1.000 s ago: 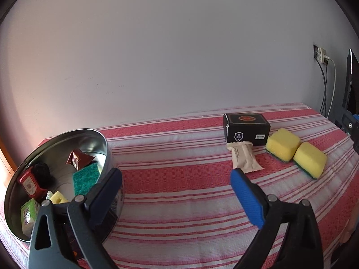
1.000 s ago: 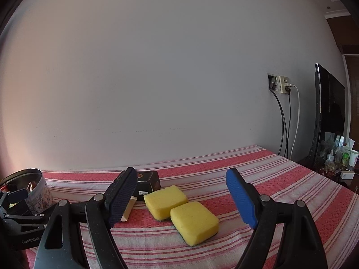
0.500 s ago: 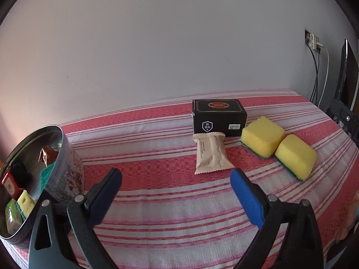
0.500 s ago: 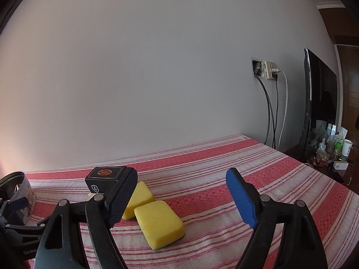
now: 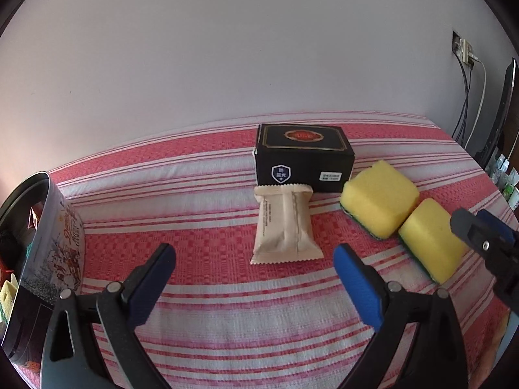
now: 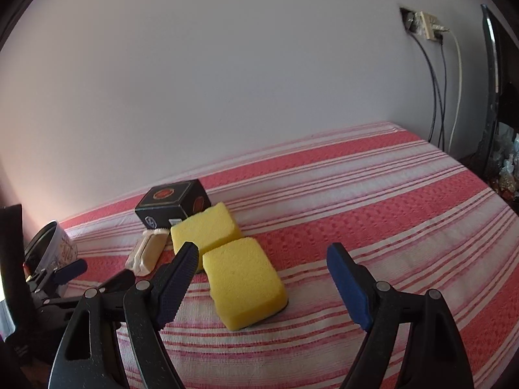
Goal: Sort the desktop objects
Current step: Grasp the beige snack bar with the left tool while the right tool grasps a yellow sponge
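Striped cloth (image 5: 227,317); tin (image 5: 48,243) cut off, contents half-hidden.

The tabletop (image 5: 227,317) is covered by a red-and-white striped woven cloth and abuts a plain wall along its far edge. A black box (image 5: 303,159) stands on the cloth near the wall. A beige sealed packet (image 5: 285,227) lies directly in front of the box, its far end touching the box front. Two yellow sponges with dark green undersides lie side by side, touching: the far sponge (image 5: 379,202) sits just beside the box, the near sponge (image 5: 428,243) next to it. A round metal tin (image 5: 55,259) stands at the left edge, well apart from the packet.
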Tool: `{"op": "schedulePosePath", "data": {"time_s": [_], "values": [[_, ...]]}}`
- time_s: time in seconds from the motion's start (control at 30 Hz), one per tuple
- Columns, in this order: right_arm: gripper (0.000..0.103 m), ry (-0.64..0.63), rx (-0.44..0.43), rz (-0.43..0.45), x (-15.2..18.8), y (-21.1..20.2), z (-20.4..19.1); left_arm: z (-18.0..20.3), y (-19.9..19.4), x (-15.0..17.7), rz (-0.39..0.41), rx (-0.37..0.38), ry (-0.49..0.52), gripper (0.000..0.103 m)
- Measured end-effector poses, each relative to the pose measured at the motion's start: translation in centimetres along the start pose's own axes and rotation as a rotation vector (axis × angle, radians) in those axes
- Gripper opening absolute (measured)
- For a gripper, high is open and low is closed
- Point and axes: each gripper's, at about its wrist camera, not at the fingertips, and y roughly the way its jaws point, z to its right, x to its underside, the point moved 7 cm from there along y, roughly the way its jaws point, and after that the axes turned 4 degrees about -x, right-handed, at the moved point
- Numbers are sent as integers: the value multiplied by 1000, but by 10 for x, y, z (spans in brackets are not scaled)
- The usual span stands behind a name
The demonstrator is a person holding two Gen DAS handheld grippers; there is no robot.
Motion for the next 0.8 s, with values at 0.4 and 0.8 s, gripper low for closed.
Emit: {"op": "schedulePosePath", "data": {"time_s": [0.4, 0.8], "values": [[75, -97, -20, -258, 28, 47, -18, -13, 25, 7, -121, 57, -94, 102], [59, -46, -22, -41, 7, 11, -3, 6, 34, -18, -90, 28, -41, 102]]}}
